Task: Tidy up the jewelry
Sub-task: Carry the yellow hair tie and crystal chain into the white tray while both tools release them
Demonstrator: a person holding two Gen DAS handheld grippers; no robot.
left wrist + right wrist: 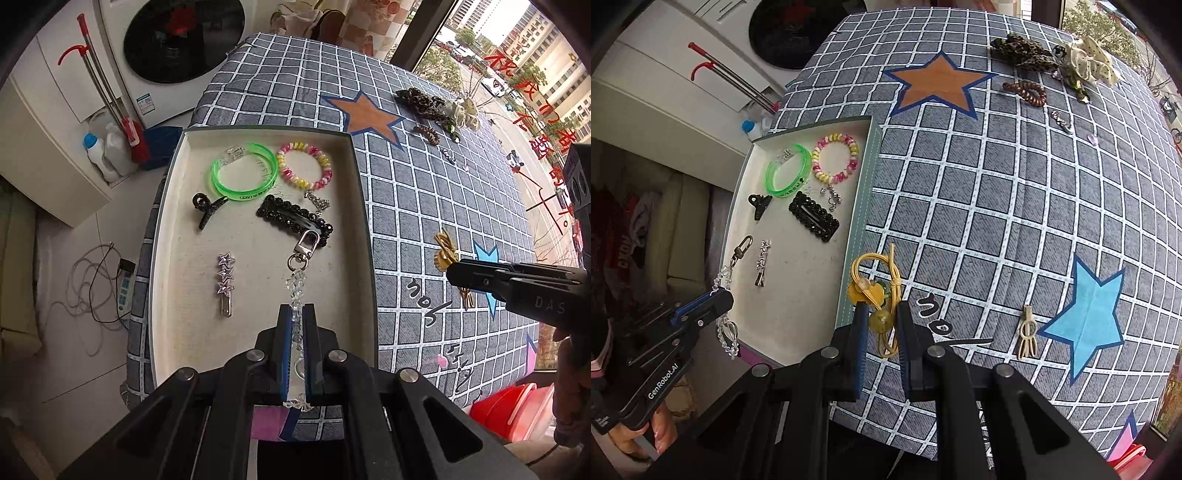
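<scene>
Shallow grey-edged tray [364, 206] with a cream floor, filling the middle of the left wrist view and sitting left of centre in the right wrist view. Inside, toward the far end: a green bangle [243, 175] just beside a pink-and-yellow coil bracelet [304, 164]. Below those, a small black claw clip [207, 206], a black beaded snap clip [295, 219] and a little silver chain piece [317, 201] near the bracelet. Lower left of the tray floor: a silver star hair clip [226, 282].

Left gripper [295, 314] closed narrow on a clear crystal bead keychain [297, 284], silver clasp end stretched up over the tray toward the black beaded clip. Right gripper [881, 314] clamped on a yellow hair tie [877, 291] with a yellow flower and a round bead, held over the cloth just beside the tray's right wall.

Grey checked tablecloth [997, 206] with an orange star and a blue star. Upper right of the right wrist view: a leopard scrunchie [1023, 50], a cream bow [1091, 61] and a brown coil tie [1027, 92]. Lower right, a beige clip [1027, 334] next to the blue star.

Upper left of the left wrist view: a washing machine [173, 40], bottles and a red-handled mop on a tiled floor. Window with red lettering at the upper right.
</scene>
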